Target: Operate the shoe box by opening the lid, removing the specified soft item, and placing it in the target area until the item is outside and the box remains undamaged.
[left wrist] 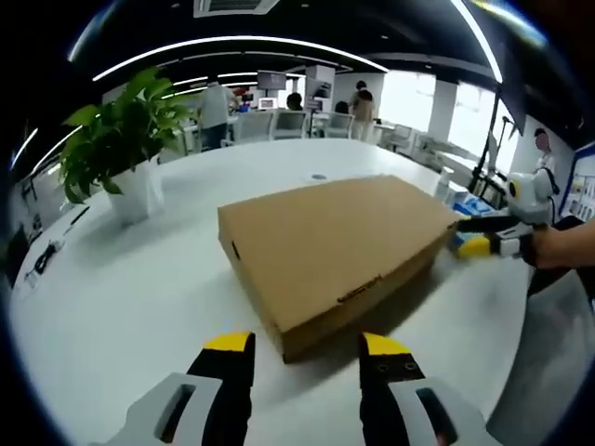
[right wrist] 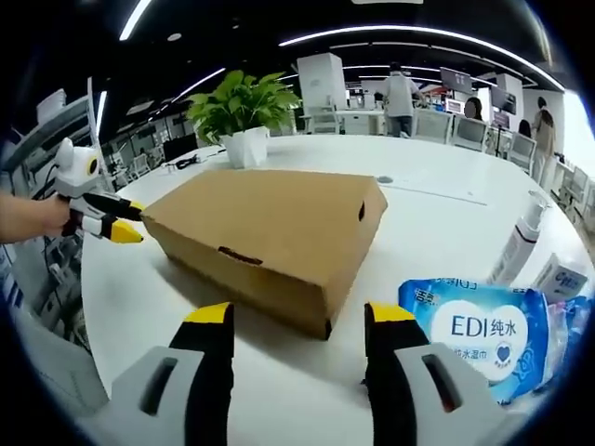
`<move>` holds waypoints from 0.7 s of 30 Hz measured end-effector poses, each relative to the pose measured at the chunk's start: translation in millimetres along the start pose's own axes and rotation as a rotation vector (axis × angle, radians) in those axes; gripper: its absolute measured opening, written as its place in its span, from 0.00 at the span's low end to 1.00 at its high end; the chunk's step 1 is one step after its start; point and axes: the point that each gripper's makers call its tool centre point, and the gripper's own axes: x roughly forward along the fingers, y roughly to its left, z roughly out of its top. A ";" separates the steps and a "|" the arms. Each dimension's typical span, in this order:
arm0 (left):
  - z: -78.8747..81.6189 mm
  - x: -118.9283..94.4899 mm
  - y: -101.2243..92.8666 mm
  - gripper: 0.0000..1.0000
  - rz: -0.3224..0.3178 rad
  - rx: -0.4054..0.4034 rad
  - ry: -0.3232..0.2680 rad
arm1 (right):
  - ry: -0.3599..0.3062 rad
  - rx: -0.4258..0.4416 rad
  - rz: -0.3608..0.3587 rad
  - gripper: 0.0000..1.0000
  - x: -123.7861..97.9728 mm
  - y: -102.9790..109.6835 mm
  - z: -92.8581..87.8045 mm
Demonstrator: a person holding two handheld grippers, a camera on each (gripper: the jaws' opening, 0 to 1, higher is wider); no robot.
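Yellow-tipped fingers [left wrist: 230, 346] of the left gripper [left wrist: 307, 348] stand wide apart at the bottom of the left gripper view, nothing between them, with the near corner of the shoe box just beyond. The shoe box [left wrist: 339, 246] lies closed in the middle of that frame on the white table [left wrist: 121, 288], its brown cardboard lid down flat. At the right edge of the frame the right gripper [left wrist: 479, 237] reaches in, held by a person's hand [left wrist: 558, 246], its yellow tips right against the far end of the box; whether those tips pinch the lid edge I cannot tell from here.

From the right gripper view, that gripper's own fingers [right wrist: 209, 321] rise spread wide at the bottom of the frame, empty, the box corner just ahead of them. The box fills the centre, a small slot showing on its right end. The left gripper comes in at the left edge, its tips at the box's far corner.

A potted plant [left wrist: 116, 153] in a white pot stands upper left in the left gripper view. In the right gripper view, a blue pack of wet wipes [right wrist: 483, 334] lies lower right, with a white pump bottle [right wrist: 521, 242] behind it.
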 end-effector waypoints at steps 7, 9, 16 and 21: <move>3.1 -19.9 -14.2 0.46 0.001 0.006 -0.018 | -0.012 0.013 -0.026 0.57 -28.3 -5.8 0.7; 4.9 -29.1 -22.0 0.46 0.005 -0.001 -0.030 | -0.017 0.023 -0.036 0.58 -40.0 -8.2 1.8; 4.1 -52.5 -41.6 0.46 -0.001 -0.018 -0.047 | -0.031 0.027 -0.060 0.61 -72.2 -11.8 3.6; 4.4 -68.5 -57.5 0.47 -0.006 -0.028 -0.057 | -0.055 0.033 -0.085 0.62 -102.6 -15.4 8.7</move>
